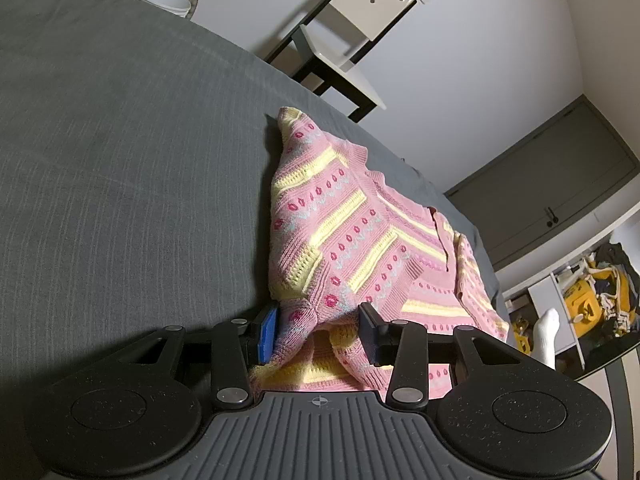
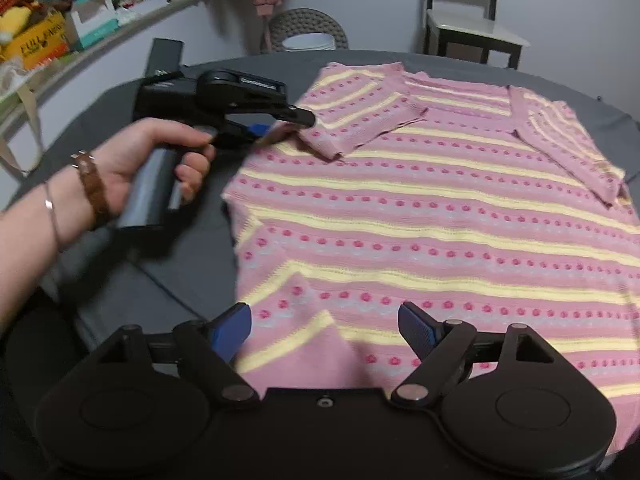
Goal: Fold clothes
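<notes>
- One pink knit sweater [image 2: 440,208] with yellow stripes lies flat on the grey-covered table [image 2: 180,280], both sleeves folded across its chest.
- The left claw [image 1: 318,330] has sweater fabric bunched between its two blue pads [image 1: 269,334], which press on the knit near the left sleeve [image 2: 360,120].
- The left hand [image 2: 160,160] grips that tool's handle.
- The right claw [image 2: 324,328] hangs open over the hem, its pads wide apart.
- Beyond the table: one chair [image 2: 472,28], one white bucket [image 2: 308,42] and cluttered shelves [image 2: 60,32].
</notes>
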